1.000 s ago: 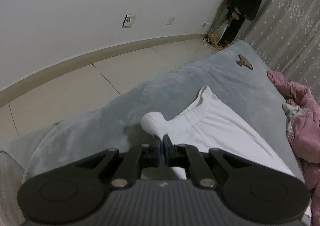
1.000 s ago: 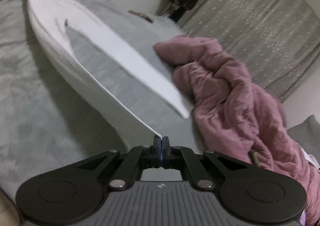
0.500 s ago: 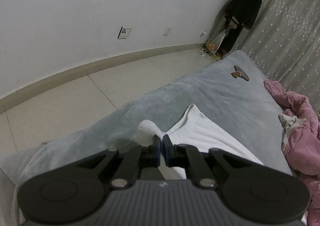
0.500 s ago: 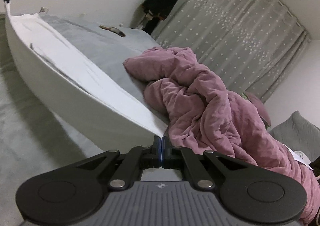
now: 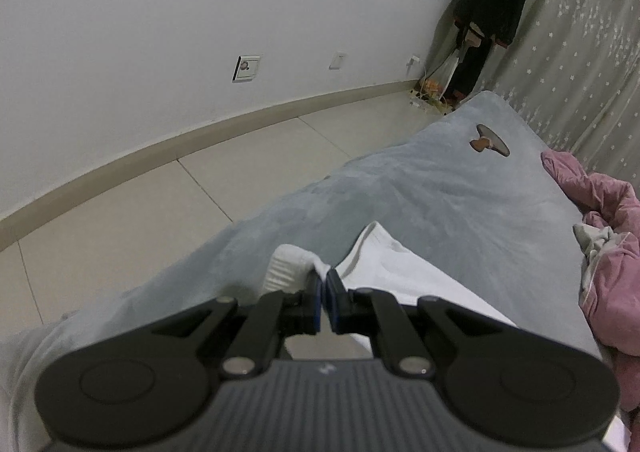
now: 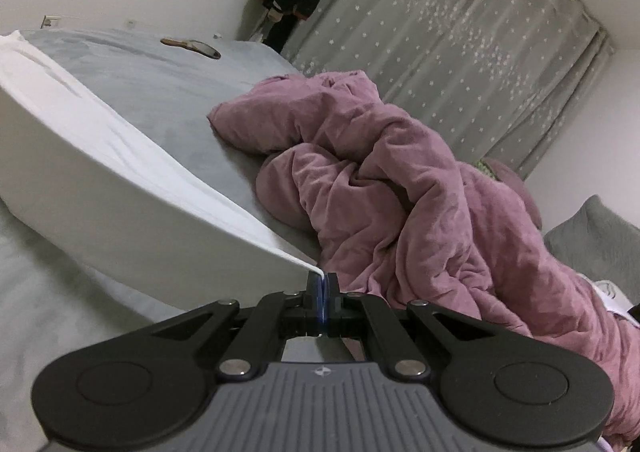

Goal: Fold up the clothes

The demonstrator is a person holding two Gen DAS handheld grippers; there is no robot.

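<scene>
Two grippers, left (image 5: 325, 284) and right (image 6: 321, 282), each pinch the white garment (image 6: 92, 155), stretched mid-frame across the grey bed (image 5: 420, 191); folded state unclear.

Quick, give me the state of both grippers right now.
Left gripper: shut on the ribbed end of the white garment.
Right gripper: shut on a corner of the same white garment.

Your left tool (image 5: 325, 284) has its jaws pressed together on a bunched fold of white cloth (image 5: 292, 266). Your right tool (image 6: 321, 284) is likewise clamped, pinching a thin edge of that cloth, which stretches away leftward.
</scene>
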